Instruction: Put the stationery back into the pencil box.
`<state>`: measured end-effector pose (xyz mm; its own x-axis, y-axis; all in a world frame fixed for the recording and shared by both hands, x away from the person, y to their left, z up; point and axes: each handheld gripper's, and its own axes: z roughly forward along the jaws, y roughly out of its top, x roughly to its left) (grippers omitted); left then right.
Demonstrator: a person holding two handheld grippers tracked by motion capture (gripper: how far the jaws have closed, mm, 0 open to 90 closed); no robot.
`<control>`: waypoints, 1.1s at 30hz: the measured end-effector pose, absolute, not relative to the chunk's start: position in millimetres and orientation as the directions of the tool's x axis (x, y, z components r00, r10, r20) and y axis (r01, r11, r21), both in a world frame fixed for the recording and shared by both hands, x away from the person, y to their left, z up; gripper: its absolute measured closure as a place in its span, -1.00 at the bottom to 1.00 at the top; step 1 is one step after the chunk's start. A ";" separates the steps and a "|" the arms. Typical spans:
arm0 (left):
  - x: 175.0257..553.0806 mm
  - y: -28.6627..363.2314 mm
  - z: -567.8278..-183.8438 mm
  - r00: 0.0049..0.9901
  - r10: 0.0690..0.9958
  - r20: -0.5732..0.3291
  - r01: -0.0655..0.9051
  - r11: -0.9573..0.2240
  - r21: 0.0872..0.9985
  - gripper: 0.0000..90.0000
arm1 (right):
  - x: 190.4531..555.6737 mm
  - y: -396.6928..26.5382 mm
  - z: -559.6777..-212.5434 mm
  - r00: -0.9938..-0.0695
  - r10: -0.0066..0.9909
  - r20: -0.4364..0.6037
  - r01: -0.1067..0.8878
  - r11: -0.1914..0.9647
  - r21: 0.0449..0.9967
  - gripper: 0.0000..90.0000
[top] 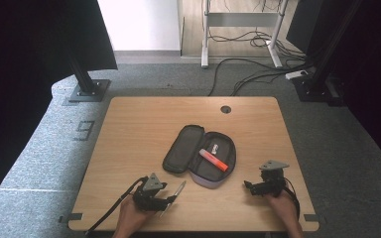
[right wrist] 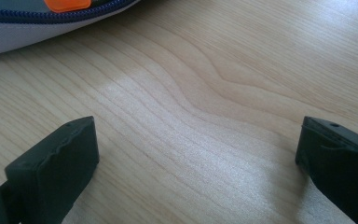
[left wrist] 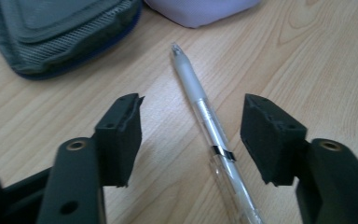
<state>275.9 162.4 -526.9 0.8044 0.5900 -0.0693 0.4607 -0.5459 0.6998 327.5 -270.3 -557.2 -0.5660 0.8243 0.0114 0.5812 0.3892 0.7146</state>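
So the clear pen is lying flat on the wooden desk, right between the two jaws of the left claw. It runs lengthwise up the gap, tip pointing away toward the pencil case, and sits closer to the right-hand jaw than the other one. The jaws are partway spread with bare wood on both sides of the pen, so neither pad is actually on it, it's just straddled.

From the high view the pen is near the front edge of the desk, just beside the left claw and a little in front of the open pencil case, not touching it. That view also gives you what's inside the case: an orange-red marker lying across the open half. Up close you don't get that, but you do get the pen's frosted grip, the little metal band round the barrel and the grey mesh weave of the case's flap.

The right claw sits over by the front right of the desk, well apart from the pen. Its own view has the jaws spread wide over bare wood grain, nothing between them, with the pale edge of the case and a bit of the orange marker at the top corner.
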 end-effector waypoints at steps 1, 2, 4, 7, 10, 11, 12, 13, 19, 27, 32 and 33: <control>276.0 161.0 -528.2 0.806 0.588 -0.069 0.460 -0.548 0.699 -0.08 | 327.5 -270.3 -557.2 -0.566 0.824 0.012 0.581 0.389 0.715 -1.00; 276.1 160.2 -529.1 0.807 0.587 -0.070 0.460 -0.549 0.698 -0.04 | 327.5 -270.3 -557.2 -0.566 0.824 0.012 0.581 0.389 0.715 -1.00; 276.5 158.3 -531.4 0.811 0.581 -0.070 0.458 -0.555 0.695 0.04 | 327.5 -270.3 -557.2 -0.566 0.824 0.012 0.581 0.389 0.715 -1.00; 276.9 156.4 -534.1 0.813 0.579 -0.064 0.453 -0.559 0.695 0.17 | 327.5 -270.3 -557.2 -0.566 0.824 0.011 0.581 0.389 0.715 -1.00; 277.0 153.9 -537.3 0.815 0.576 -0.061 0.449 -0.562 0.695 0.26 | 327.5 -270.3 -557.2 -0.566 0.824 0.012 0.581 0.389 0.715 -1.00; 276.8 153.0 -538.4 0.817 0.574 -0.060 0.448 -0.563 0.694 0.30 | 327.6 -270.3 -557.2 -0.566 0.824 0.011 0.581 0.389 0.715 -1.00; 276.7 152.2 -539.3 0.817 0.574 -0.057 0.447 -0.567 0.691 0.32 | 327.5 -270.3 -557.2 -0.566 0.824 0.012 0.581 0.389 0.715 -1.00; 276.7 151.6 -540.0 0.817 0.573 -0.058 0.449 -0.570 0.688 0.35 | 327.5 -270.3 -557.2 -0.566 0.824 0.011 0.581 0.389 0.715 -1.00; 275.9 151.2 -540.5 0.817 0.575 -0.045 0.446 -0.580 0.682 0.65 | 327.5 -270.3 -557.2 -0.566 0.824 0.012 0.581 0.389 0.715 -1.00; 275.8 152.0 -539.1 0.819 0.572 -0.046 0.446 -0.584 0.678 0.77 | 327.5 -270.3 -557.2 -0.566 0.824 0.012 0.581 0.389 0.715 -1.00; 274.8 155.5 -532.6 0.822 0.567 -0.058 0.444 -0.573 0.689 0.78 | 327.5 -270.3 -557.2 -0.566 0.824 0.012 0.581 0.389 0.715 -1.00; 274.3 156.3 -530.8 0.821 0.567 -0.059 0.443 -0.569 0.693 0.78 | 327.5 -270.3 -557.2 -0.566 0.824 0.012 0.581 0.389 0.715 -1.00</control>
